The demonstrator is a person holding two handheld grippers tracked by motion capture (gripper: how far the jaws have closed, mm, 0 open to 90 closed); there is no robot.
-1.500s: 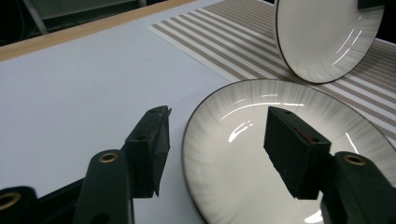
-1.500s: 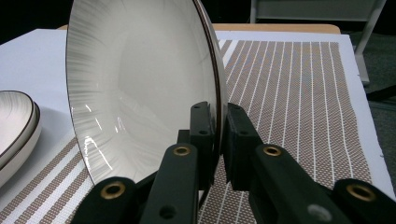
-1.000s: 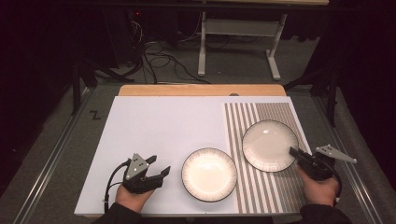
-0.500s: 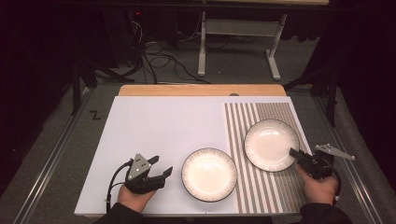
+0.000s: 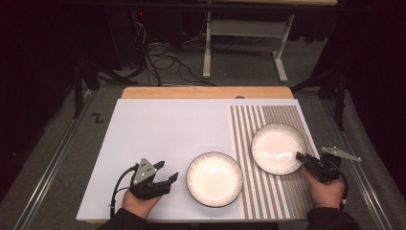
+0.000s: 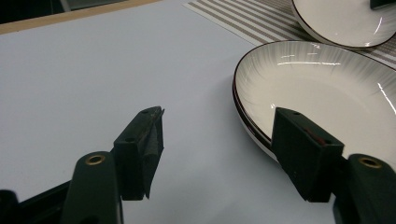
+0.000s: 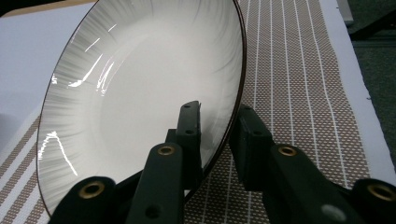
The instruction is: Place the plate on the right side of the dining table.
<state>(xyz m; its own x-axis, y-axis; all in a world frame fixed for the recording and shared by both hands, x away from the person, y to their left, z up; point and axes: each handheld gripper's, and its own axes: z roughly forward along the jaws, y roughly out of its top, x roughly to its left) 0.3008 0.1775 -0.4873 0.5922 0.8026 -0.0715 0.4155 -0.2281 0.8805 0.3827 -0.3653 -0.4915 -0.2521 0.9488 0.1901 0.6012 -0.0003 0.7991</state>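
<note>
- The right gripper (image 5: 302, 158) sat at the near right of the table, its jaws straddling the rim of the far plate (image 5: 278, 148), one inside the bowl, one outside.
- In the right gripper view (image 7: 217, 119) a gap showed between each jaw and the rim of that plate (image 7: 140, 102); the jaws had just been opening, with the rim between them and no clamp on it.
- The far plate lay on the striped mat (image 5: 273, 191) at the table's right side.
- The left gripper (image 5: 167, 175) rested at the near left on the white sheet (image 5: 167, 129), held low in the left hand (image 5: 139, 203).
- Its jaws stood apart with nothing between them; in the left gripper view (image 6: 219, 140) one jaw was just beside the rim of the near plate (image 6: 327, 88); whether it touched, I could not tell.
- The near plate (image 5: 214, 178) sat near the table's front, its right edge over the mat's border, close to the far plate but apart from it.
</note>
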